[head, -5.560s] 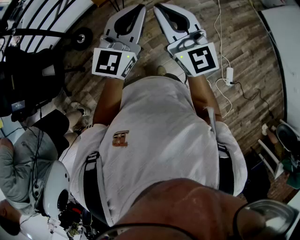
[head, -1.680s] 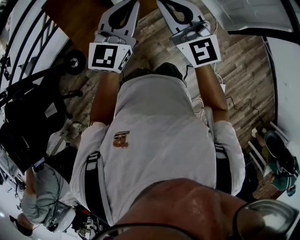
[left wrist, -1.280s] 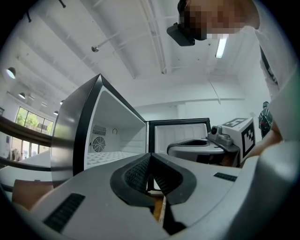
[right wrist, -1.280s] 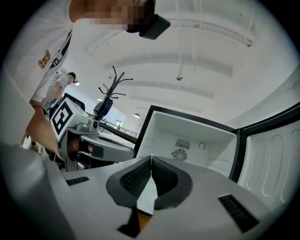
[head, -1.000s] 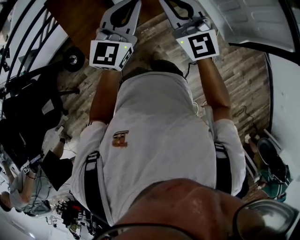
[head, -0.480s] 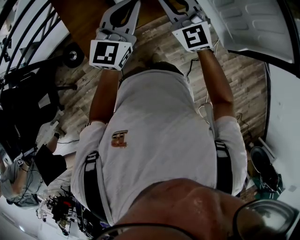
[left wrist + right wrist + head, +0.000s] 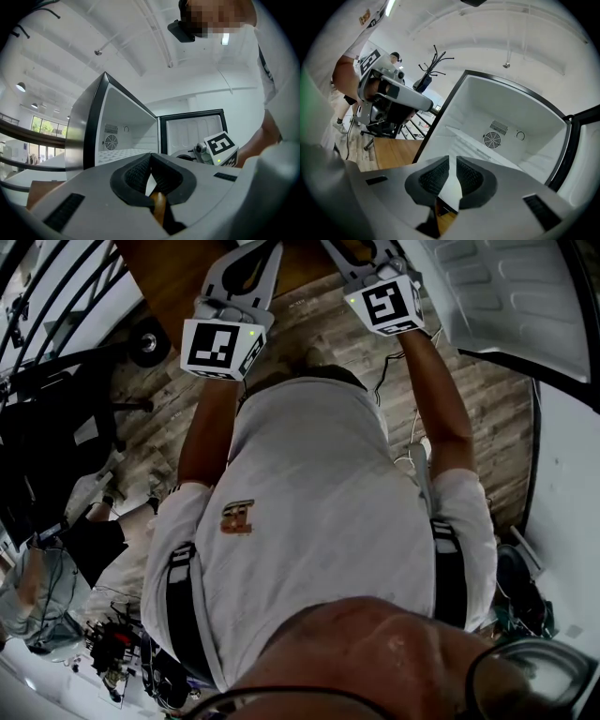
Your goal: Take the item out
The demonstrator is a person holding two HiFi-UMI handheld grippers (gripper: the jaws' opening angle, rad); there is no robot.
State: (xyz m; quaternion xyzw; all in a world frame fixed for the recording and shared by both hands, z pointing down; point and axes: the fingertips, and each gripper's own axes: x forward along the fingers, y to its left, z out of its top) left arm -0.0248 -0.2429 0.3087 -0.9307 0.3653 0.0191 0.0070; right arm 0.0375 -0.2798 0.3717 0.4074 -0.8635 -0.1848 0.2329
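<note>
A small fridge (image 7: pixel 501 117) stands open in front of me, white inside, with a shelf (image 7: pixel 473 140) and a round fan grille (image 7: pixel 491 139) on the back wall. I cannot make out any item in it. Its door (image 7: pixel 193 132) hangs open on the right and also shows as the door (image 7: pixel 506 296) in the head view. My left gripper (image 7: pixel 151 158) is shut with nothing between its pads, and so is my right gripper (image 7: pixel 452 161). Both are raised toward the fridge, the left gripper (image 7: pixel 267 247) beside the right gripper (image 7: pixel 354 247), apart from it.
A wooden tabletop (image 7: pixel 183 277) lies under the grippers. A black office chair (image 7: pixel 56 437) and a seated person (image 7: pixel 56 559) are at the left. Cables (image 7: pixel 412 442) trail over the plank floor. A coat stand (image 7: pixel 433 63) and railings (image 7: pixel 412 131) stand behind.
The view has swung toward the fridge: its white door has grown at the upper right. My right gripper has moved up and forward; the left has stayed put.
</note>
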